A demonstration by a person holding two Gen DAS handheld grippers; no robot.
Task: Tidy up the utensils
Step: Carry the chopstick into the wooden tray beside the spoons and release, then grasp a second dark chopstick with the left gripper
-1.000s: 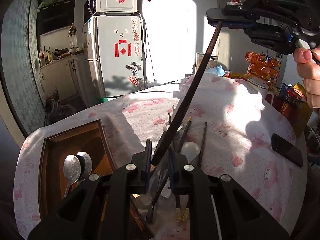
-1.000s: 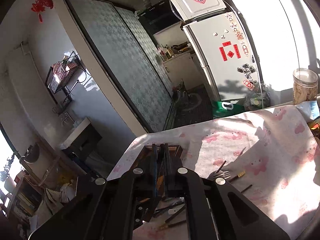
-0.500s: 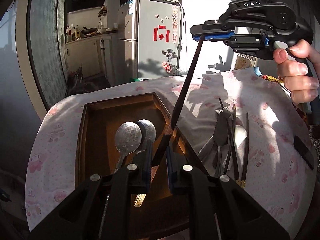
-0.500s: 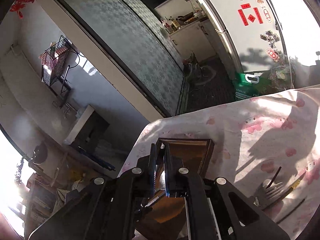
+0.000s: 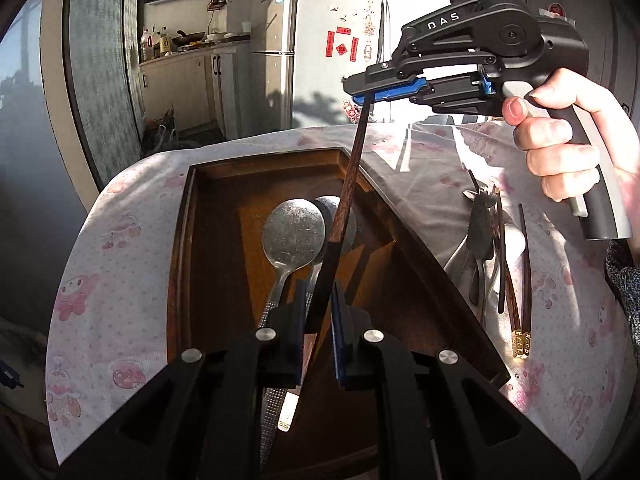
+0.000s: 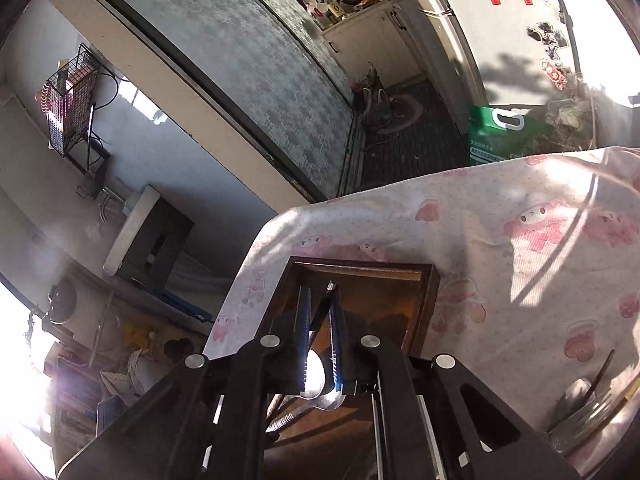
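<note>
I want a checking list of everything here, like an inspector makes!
Surface: table in a pink cartoon tablecloth.
Job's things: wooden tray holding two spoons; one dark chopstick held over it.
Clutter: loose utensil pile on the cloth beside the tray.
Grippers: left gripper and right gripper each clamp an end of the chopstick.
Cables: nothing seen.
Surroundings: fridge, kitchen counter.

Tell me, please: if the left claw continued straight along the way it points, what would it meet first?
Probably the spoons lying in the wooden tray. The left claw, shut on the chopstick, points down at them; depth is unclear.
</note>
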